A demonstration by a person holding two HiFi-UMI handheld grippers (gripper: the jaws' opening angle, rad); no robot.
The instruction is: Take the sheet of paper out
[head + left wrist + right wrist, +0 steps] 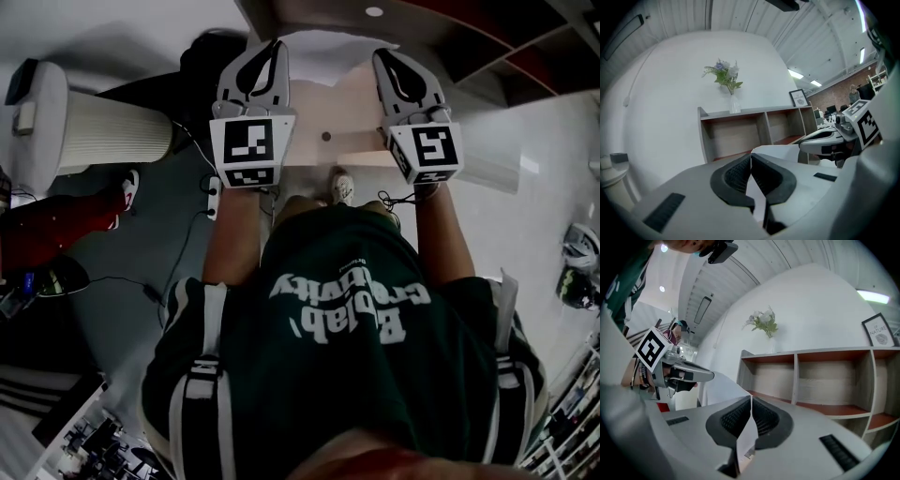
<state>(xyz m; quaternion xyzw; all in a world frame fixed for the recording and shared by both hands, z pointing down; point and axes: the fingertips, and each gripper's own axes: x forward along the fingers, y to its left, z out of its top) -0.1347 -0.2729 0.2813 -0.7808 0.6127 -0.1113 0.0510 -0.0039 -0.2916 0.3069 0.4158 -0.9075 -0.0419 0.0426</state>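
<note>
I hold a white sheet of paper (328, 103) stretched level between both raised grippers, in front of the person's chest. My left gripper (277, 47) is shut on the sheet's left edge. My right gripper (384, 56) is shut on its right edge. In the left gripper view the jaws (751, 157) pinch the paper (780, 152), which runs right toward the other gripper (834, 138). From the right gripper view, the sheet (717, 390) passes between the closed jaws (751, 401) and runs left to the left gripper (679, 371).
A low open shelf unit (825, 376) stands against the white wall ahead, with a vase of flowers (727, 79) and a framed picture (799, 97) on top. A white ribbed cylinder (94, 131) stands at the left. Cables and a power strip (214, 192) lie on the floor.
</note>
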